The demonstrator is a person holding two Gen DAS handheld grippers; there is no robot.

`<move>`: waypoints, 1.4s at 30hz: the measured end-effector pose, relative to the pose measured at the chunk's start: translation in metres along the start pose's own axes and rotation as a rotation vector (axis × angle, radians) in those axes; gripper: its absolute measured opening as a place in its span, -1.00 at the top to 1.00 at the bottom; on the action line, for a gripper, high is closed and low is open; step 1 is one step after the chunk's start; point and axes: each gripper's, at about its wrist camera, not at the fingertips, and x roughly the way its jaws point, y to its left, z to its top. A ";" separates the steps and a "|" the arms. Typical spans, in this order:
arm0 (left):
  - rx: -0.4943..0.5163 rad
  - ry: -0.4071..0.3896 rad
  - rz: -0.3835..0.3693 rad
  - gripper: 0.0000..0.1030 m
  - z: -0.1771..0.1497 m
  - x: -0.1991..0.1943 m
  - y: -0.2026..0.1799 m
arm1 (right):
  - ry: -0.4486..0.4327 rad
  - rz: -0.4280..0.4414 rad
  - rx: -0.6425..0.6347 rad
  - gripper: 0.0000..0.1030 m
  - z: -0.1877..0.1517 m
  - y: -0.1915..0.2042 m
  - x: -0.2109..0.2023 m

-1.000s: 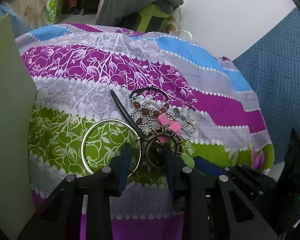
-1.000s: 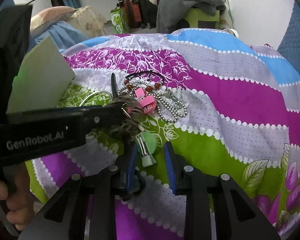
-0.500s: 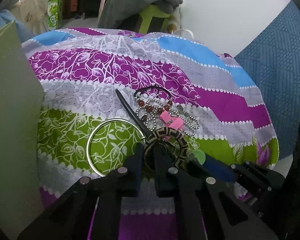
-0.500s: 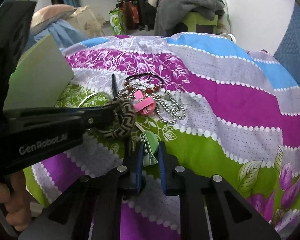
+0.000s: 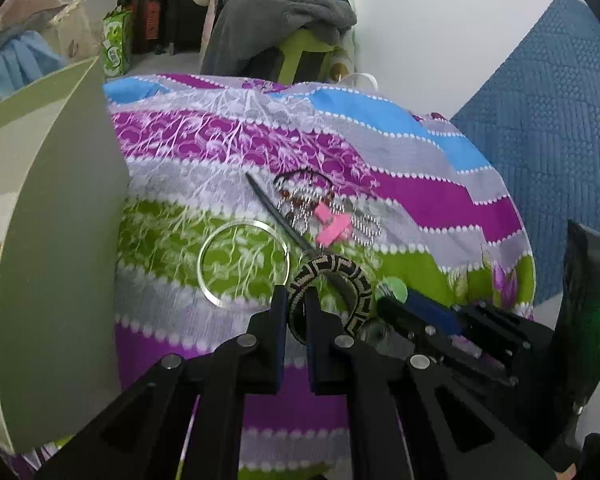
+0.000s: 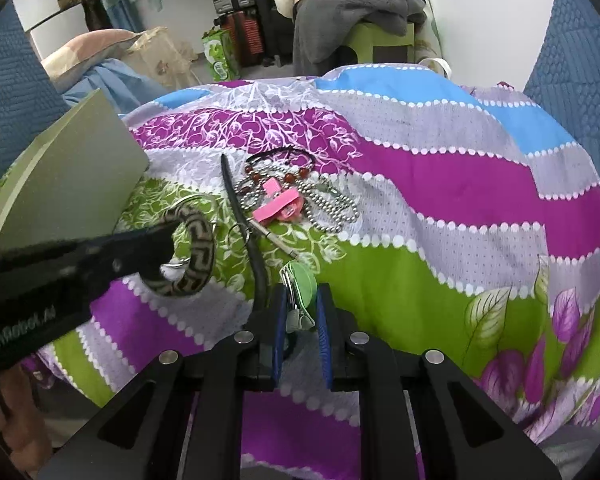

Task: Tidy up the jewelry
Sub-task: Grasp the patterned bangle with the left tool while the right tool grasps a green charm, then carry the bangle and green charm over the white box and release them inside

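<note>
- Since a second ago, both pairs of jaws have closed: left gripper (image 5: 296, 312) now clamps the patterned bangle (image 5: 332, 276), lifted off the striped bedspread (image 5: 420, 200).
- Right gripper (image 6: 300, 316) pinches the green clip (image 6: 300, 284) at the cloth.
- Partial lettering "enRobot.AI" reads on the left gripper's side.
- Beyond: silver ring (image 5: 244, 264), black strap (image 6: 240, 216), pink clip (image 6: 278, 204), ball chain (image 6: 336, 204), red-bead bracelet (image 6: 288, 176).
- Green box (image 6: 68, 184) stands left.

Both grippers are matte black with angular, cut-out frames, round silver screw heads and blue pads inside the fingers (image 6: 323, 332). The left gripper (image 6: 156, 246) carries white lettering; the right gripper (image 5: 396, 306) body shows a green light
</note>
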 end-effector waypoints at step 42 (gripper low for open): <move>0.097 -0.233 0.071 0.87 0.074 -0.247 0.032 | -0.282 -0.008 0.025 0.76 0.096 0.095 -0.195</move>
